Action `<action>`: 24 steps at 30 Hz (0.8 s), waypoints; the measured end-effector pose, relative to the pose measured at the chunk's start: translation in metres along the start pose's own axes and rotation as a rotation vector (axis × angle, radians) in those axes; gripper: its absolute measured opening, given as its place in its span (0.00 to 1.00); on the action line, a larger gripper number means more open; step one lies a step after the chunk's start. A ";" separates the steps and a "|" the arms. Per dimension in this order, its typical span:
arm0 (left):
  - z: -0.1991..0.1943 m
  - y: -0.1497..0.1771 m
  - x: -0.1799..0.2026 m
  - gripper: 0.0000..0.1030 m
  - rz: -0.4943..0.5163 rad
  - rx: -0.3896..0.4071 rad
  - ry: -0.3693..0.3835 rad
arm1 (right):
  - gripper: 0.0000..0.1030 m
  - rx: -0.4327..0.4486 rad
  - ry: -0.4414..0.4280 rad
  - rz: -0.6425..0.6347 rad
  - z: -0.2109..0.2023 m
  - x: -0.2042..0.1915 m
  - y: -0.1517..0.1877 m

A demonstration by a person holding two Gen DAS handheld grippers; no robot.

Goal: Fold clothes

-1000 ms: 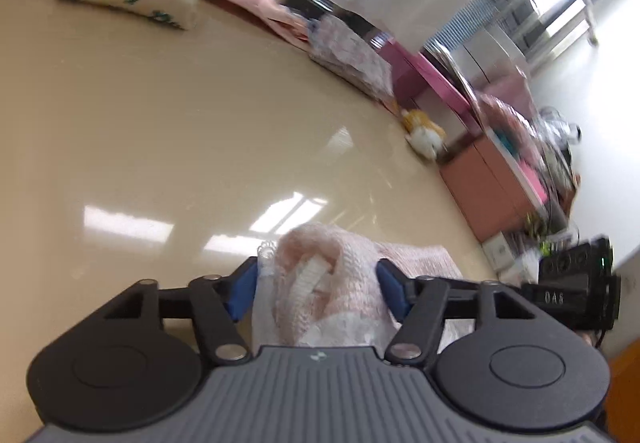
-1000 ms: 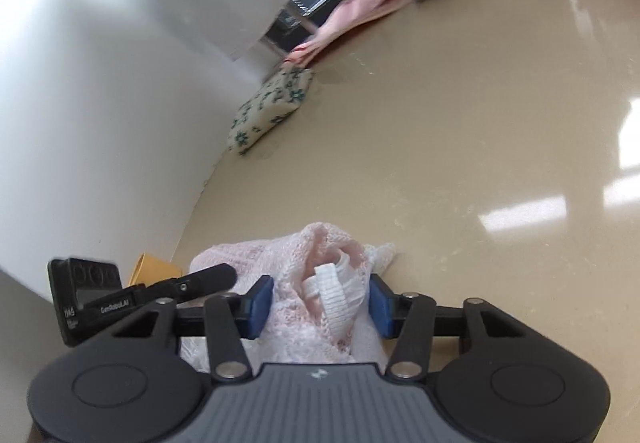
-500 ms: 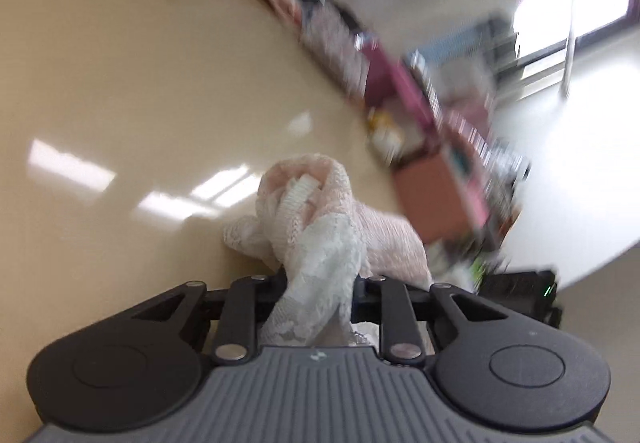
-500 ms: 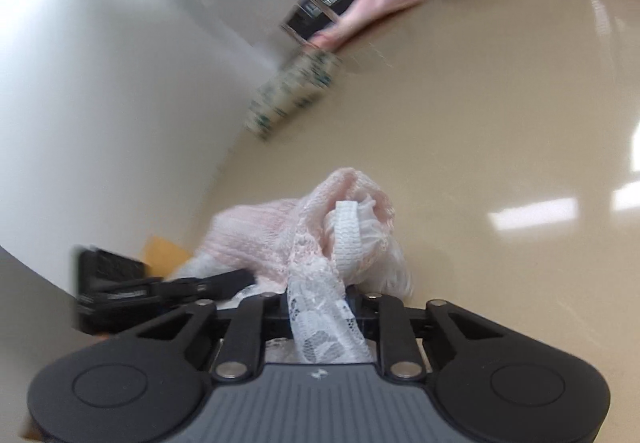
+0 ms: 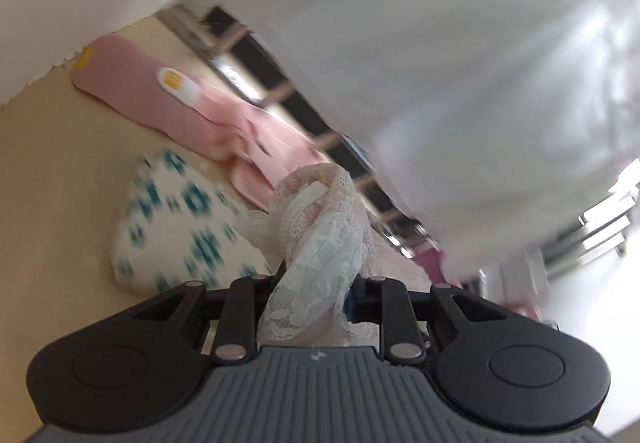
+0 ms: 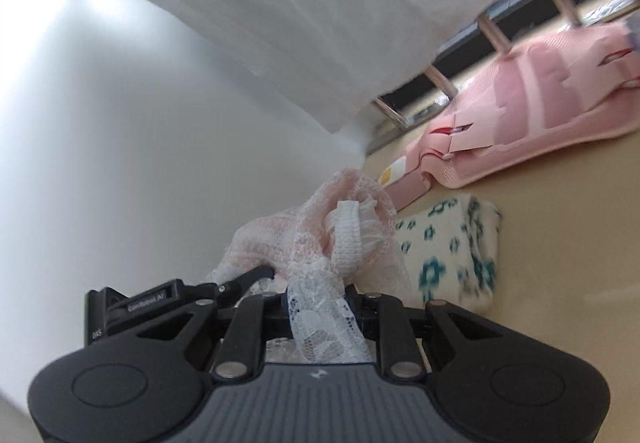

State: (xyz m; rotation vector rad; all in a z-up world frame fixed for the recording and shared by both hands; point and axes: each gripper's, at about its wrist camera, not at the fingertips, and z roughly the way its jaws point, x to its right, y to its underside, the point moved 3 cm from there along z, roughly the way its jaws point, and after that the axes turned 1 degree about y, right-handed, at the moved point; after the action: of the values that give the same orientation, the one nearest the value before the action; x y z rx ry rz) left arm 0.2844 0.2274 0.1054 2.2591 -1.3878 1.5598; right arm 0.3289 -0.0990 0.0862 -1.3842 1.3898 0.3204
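Now both handheld black two-finger grippers pinch bunched corners of one pale pink lace-trimmed knit garment point(image 5: 320, 227), raised above the glossy beige counter point(image 5: 48, 183). From the left wrist camera, the left gripper point(image 5: 316, 295) has its jaws pressed together on a twist of white lace, the pink knit spilling forward over them. From the right wrist camera, the right gripper point(image 6: 320, 299) clamps another lacy bunch of the same garment; the other gripper's body shows just beside it. Near the far edge of the counter lie a folded cream cloth with teal flowers point(image 6: 452, 247) and a pink padded mat point(image 6: 540, 111), under a hanging white curtain point(image 5: 440, 43).

Judging from this, the step in hand is lifting the garment to spread it. To do it well, both pinches should hold firm while the hands draw apart until the fabric hangs flat, then lay it down on bare counter, well clear of the folded floral cloth
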 end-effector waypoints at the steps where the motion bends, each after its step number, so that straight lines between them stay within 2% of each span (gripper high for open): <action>1: 0.009 -0.009 -0.009 0.22 -0.013 -0.005 -0.023 | 0.17 -0.011 0.006 0.013 0.015 0.006 -0.007; 4: 0.030 -0.029 -0.031 0.22 -0.014 -0.005 -0.069 | 0.16 -0.041 0.027 0.031 0.053 0.025 -0.019; 7: 0.049 -0.029 -0.052 0.23 0.001 -0.013 -0.163 | 0.16 -0.083 0.064 0.039 0.086 0.046 -0.022; 10: 0.060 -0.021 -0.066 0.38 0.035 -0.001 -0.239 | 0.18 -0.098 0.100 -0.001 0.107 0.062 -0.018; 12: 0.049 -0.021 -0.059 0.46 0.032 0.025 -0.270 | 0.23 -0.092 0.100 -0.012 0.109 0.067 -0.017; 13: 0.044 -0.021 -0.056 0.54 0.031 0.038 -0.286 | 0.26 -0.086 0.095 -0.017 0.106 0.066 -0.018; 14: 0.038 -0.021 -0.053 0.62 0.030 0.051 -0.302 | 0.37 -0.072 0.097 -0.033 0.101 0.063 -0.020; 15: 0.033 -0.022 -0.050 0.62 0.029 0.063 -0.318 | 0.50 -0.056 0.100 -0.053 0.095 0.059 -0.022; 16: 0.025 -0.022 -0.042 0.63 0.049 0.085 -0.345 | 0.52 -0.031 0.109 -0.077 0.086 0.053 -0.025; 17: 0.012 -0.024 -0.025 0.65 0.114 0.128 -0.391 | 0.54 -0.002 0.121 -0.107 0.077 0.046 -0.029; 20: -0.020 -0.022 0.024 0.66 0.260 0.292 -0.456 | 0.59 0.120 0.204 -0.241 0.052 0.018 -0.038; 22: -0.032 -0.014 0.050 0.63 0.332 0.443 -0.483 | 0.49 0.221 0.262 -0.329 0.040 -0.001 -0.038; 23: -0.031 -0.007 0.056 0.48 0.371 0.499 -0.483 | 0.25 0.254 0.279 -0.375 0.042 -0.010 -0.035; 24: -0.026 0.001 0.059 0.39 0.400 0.533 -0.485 | 0.06 0.269 0.286 -0.412 0.046 -0.016 -0.031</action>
State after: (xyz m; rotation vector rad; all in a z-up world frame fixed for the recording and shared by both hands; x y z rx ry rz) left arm 0.2701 0.2029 0.1634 2.9769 -1.8049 1.7319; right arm 0.3724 -0.0624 0.0972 -1.4841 1.2779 -0.3352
